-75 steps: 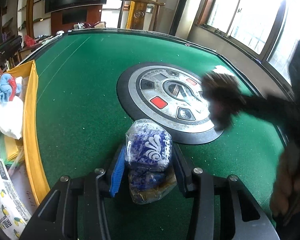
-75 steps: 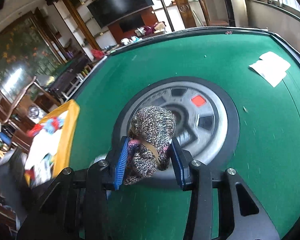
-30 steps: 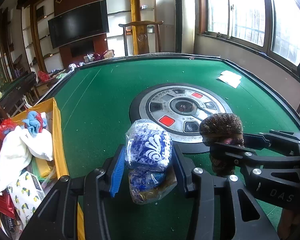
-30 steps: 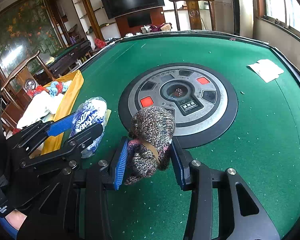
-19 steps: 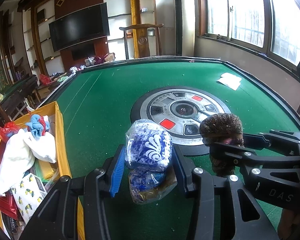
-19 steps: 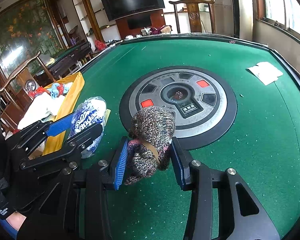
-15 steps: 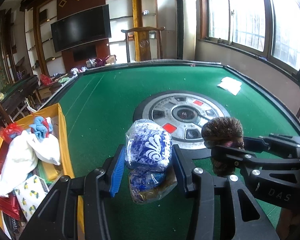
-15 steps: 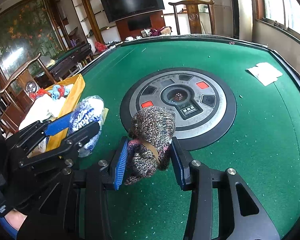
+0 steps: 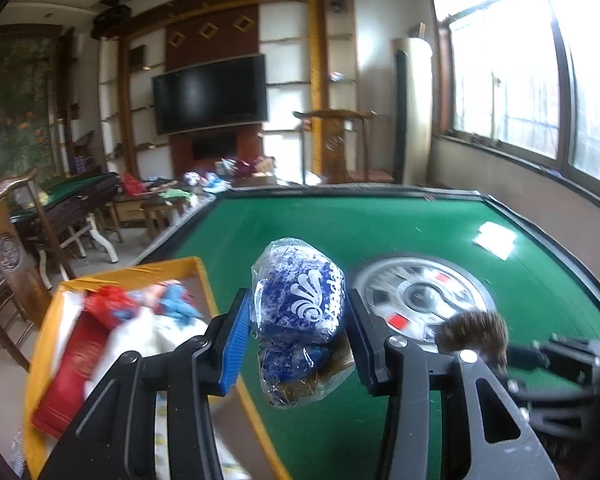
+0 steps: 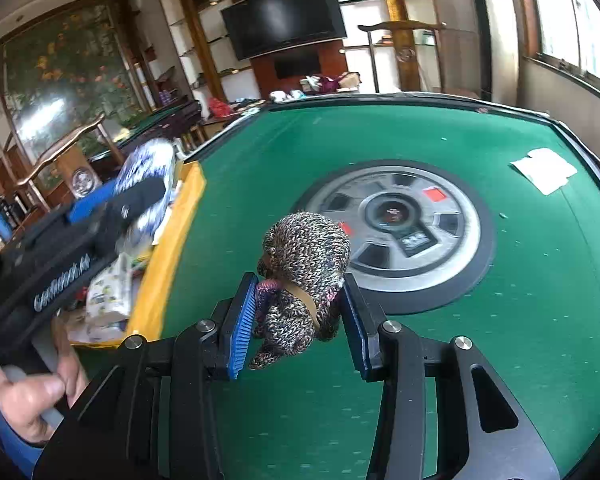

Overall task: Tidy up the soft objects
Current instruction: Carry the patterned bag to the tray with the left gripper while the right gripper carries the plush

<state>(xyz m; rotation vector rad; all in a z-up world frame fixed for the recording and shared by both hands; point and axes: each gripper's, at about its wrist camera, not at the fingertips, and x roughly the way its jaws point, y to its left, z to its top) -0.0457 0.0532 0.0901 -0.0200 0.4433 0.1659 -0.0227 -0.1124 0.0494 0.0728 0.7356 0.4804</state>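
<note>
Both sets of jaws were only partway closed, each stopped by the soft thing squeezed between its pads. The left gripper (image 9: pixel 296 340) had hold of a blue-and-white plastic-wrapped bundle (image 9: pixel 298 304), blue pad on one side and dark pad on the other, with the crinkly lower end of the wrap hanging below the fingers. The right gripper (image 10: pixel 298 320) was clamped on a knitted multicolour bundle (image 10: pixel 304 268) with a tan band across it, pads pressing in from both sides, and it was held up off the green table (image 10: pixel 500 340). Out from there, the left one sat over the table's left edge, right by the yellow box (image 9: pixel 160 270) that was full of a red item, blue bits and white cloth. The round grey centre panel (image 10: pixel 396 220) was further back on the felt, and a white paper (image 10: pixel 544 170) lay near the far right edge. A hand (image 10: pixel 28 404) gripped the left tool's handle at lower left in the right wrist view.
</note>
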